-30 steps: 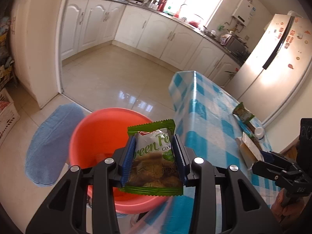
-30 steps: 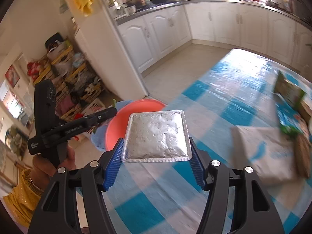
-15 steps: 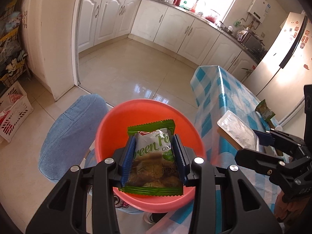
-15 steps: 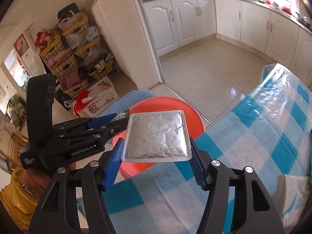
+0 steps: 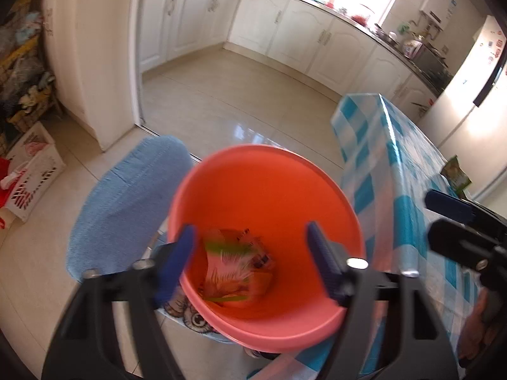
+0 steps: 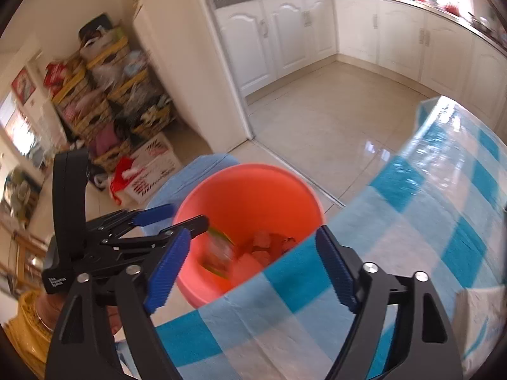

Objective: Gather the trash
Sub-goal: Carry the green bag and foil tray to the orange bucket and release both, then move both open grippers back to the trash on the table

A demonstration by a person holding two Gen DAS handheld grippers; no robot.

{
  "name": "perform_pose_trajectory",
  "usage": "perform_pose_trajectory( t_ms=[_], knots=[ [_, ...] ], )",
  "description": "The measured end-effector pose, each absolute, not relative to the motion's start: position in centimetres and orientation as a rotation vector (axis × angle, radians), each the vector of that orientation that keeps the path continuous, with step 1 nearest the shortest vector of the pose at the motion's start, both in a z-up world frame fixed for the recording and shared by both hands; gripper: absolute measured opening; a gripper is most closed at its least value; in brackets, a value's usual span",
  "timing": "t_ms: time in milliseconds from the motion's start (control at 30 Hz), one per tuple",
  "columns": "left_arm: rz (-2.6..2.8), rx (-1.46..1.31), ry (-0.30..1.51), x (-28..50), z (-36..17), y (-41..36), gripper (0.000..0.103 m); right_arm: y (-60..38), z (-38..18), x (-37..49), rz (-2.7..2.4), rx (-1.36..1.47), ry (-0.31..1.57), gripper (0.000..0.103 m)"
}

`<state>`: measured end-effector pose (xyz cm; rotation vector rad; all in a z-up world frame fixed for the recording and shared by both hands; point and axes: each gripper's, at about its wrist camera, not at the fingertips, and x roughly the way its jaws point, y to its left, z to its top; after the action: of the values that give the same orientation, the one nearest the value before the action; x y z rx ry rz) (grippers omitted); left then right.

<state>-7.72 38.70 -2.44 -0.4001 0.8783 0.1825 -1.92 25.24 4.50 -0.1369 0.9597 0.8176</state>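
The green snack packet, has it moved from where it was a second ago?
Yes. The green snack packet has left the opening left gripper and dropped down into the orange basin, lying near its bottom.

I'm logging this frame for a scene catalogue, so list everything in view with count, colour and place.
bucket: one, orange-red, on the floor beside the table's corner
wrappers: a few, blurred, green and pinkish, inside the bucket
table: one, blue-and-white checked cloth, right of the bucket
snack packet: one, green, on the table's far part
mat: one, blue, on the floor left of the bucket
basket: one, white, on the floor near the stacked crates
cabinets: a row, white, along the far wall
fridge: one, white, past the table
left gripper: black with blue pads, jaws opening, nothing between them, above the bucket
right gripper: black with blue pads, jaws opening, empty, over the table edge
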Motion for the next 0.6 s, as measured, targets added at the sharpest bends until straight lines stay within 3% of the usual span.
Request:
perform_pose_trajectory(
  t_ms=[233,600],
  knots=[
    [0.249,-0.309,0.878,-8.3,-0.6,37.9,0.088,19.3,6.2,-2.0,0.72,0.012,0.937,0.089],
    [0.187,-0.203,0.778,-9.9,4.6,33.4,0.089,8.3,7.4,-5.4,0.555,0.17,0.87,0.089]
  ],
)
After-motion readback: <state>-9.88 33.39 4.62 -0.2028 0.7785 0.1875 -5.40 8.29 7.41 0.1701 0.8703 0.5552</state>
